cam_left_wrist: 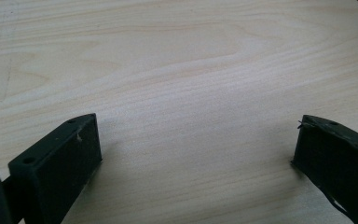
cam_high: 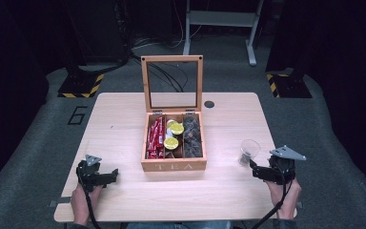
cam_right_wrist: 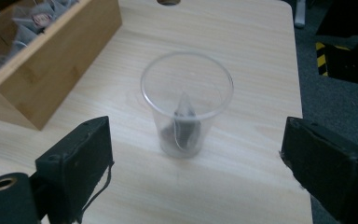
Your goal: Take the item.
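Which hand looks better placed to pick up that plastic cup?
The right. Its claw is open, with the cup just ahead between its jaws. The left claw sits across the table, past the tea box.

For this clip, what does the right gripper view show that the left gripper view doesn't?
Right gripper view: a clear plastic cup with a tea bag inside, standing ahead of the open right gripper, and a corner of the wooden tea box. Left gripper view: the open left gripper over bare wood. Both: the light wooden table.

Tea box (cam_high: 173, 164) blocks table (cam_high: 119, 129) centre; cup (cam_high: 249, 151) just ahead of right gripper (cam_high: 256, 170).
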{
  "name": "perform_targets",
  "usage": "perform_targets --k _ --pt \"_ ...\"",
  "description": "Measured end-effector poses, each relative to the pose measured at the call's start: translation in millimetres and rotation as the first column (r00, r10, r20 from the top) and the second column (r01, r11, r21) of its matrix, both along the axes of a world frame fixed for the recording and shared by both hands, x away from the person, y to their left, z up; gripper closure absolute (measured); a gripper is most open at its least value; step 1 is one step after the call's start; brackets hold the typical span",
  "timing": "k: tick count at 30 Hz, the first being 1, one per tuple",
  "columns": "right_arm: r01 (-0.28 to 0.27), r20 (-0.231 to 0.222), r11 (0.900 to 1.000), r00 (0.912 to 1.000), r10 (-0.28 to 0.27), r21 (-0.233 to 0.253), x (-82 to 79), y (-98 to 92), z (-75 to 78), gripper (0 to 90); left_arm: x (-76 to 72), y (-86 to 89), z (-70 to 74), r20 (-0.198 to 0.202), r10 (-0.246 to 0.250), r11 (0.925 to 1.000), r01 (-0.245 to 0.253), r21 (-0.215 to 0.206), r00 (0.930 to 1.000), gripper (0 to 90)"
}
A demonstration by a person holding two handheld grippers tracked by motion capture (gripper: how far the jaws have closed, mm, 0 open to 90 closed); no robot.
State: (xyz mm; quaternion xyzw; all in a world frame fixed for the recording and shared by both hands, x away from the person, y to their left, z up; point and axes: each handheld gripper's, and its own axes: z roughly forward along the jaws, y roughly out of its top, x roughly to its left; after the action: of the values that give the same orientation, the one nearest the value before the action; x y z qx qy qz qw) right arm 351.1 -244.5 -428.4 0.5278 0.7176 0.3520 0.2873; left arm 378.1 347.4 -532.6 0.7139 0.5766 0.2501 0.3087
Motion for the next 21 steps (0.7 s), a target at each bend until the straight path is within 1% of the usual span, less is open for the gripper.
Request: perform_targets --k 1,3,4,5,8,11,12,13,15,16,18,21 --pt "0.015 -0.007 1.000 0.9999 -0.015 0.004 -4.0 -3.1 -8.9 7.4 0.0 0.1 0.1 -0.001 -0.001 1.0000 0.001 0.001 1.0000 0.4" --pt "0.034 -0.014 0.999 0.9993 -0.034 0.007 -6.8 -6.3 -19.3 7.3 0.0 0.0 0.0 0.000 0.000 1.0000 0.000 0.000 1.0000 0.3" --pt "0.038 -0.016 0.999 0.9991 -0.038 -0.001 -8.0 -8.0 -25.1 7.3 0.0 0.0 0.1 -0.001 -0.001 1.0000 0.001 0.000 1.0000 0.3" --pt "0.053 -0.028 0.999 0.9982 -0.053 0.000 -9.6 -8.8 -31.0 7.4 0.0 0.0 0.0 0.000 0.000 1.0000 0.000 0.000 1.0000 0.3" --pt "0.063 -0.051 0.998 0.9968 -0.062 0.018 -12.4 -14.1 -49.0 7.7 0.0 0.0 0.0 0.000 0.000 1.0000 0.000 0.000 1.0000 0.4" --pt "0.082 -0.079 0.996 0.9937 -0.079 0.028 -15.2 -18.6 -62.9 7.7 0.0 0.0 0.0 0.000 0.000 1.0000 0.000 0.000 1.0000 0.4" --pt "0.082 -0.079 0.996 0.9937 -0.079 0.028 -15.2 -18.6 -62.9 7.7 0.0 -0.1 0.0 0.000 0.000 1.0000 0.000 0.000 1.0000 0.4" --pt "0.089 -0.085 0.996 0.9926 -0.087 0.027 -16.0 -20.3 -66.7 7.7 0.0 -0.1 0.0 0.000 0.001 1.0000 -0.001 0.000 1.0000 0.3" --pt "0.103 -0.108 0.994 0.9893 -0.099 0.038 -18.6 -26.0 -77.6 7.7 0.0 0.0 0.1 0.000 0.000 1.0000 0.000 0.000 1.0000 0.3" --pt "0.110 -0.114 0.993 0.9878 -0.106 0.032 -18.9 -27.5 -80.9 7.3 0.0 0.0 0.0 0.000 -0.001 1.0000 0.001 -0.001 1.0000 0.3" --pt "0.107 -0.131 0.994 0.9859 -0.104 0.011 -19.5 -29.7 -86.6 6.4 0.1 0.0 0.0 0.000 0.000 1.0000 0.000 0.000 1.0000 0.3" --pt "0.103 -0.171 0.995 0.9797 -0.104 -0.018 -18.8 -29.4 -93.9 4.1 0.1 0.0 0.1 0.000 0.000 1.0000 0.000 0.000 1.0000 0.3"
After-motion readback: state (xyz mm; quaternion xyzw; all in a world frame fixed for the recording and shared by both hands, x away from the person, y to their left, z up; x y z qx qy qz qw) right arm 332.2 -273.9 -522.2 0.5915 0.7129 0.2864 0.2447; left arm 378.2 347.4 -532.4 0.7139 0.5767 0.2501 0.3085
